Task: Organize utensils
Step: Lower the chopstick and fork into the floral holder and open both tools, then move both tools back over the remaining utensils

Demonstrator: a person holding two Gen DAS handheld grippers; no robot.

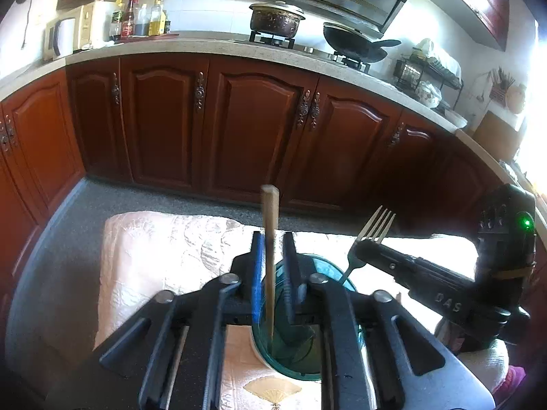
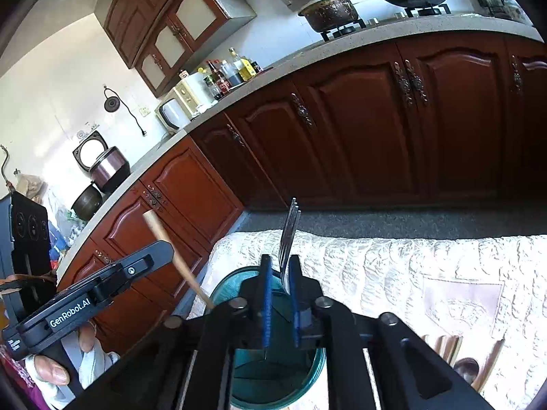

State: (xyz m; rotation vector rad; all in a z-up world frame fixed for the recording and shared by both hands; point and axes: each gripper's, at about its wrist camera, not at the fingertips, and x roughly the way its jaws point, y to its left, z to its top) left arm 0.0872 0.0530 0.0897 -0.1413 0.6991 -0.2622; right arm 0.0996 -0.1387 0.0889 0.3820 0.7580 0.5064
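Note:
A teal glass cup stands on a white embroidered cloth. A wooden stick rises upright out of the cup, between the fingers of my left gripper; gaps show on both sides of it, so the jaws are open. In the right wrist view the same cup sits under my right gripper. A metal fork stands tines-up between its blue pads, close to the right one, with a gap on the left. The fork's handle reaches down into the cup. Each gripper shows in the other's view: the right, the left.
The cloth covers a low table with a grey floor beyond. Wooden utensils and a spoon lie on the cloth at the lower right. Dark red kitchen cabinets run behind. A person's hand holds the left gripper.

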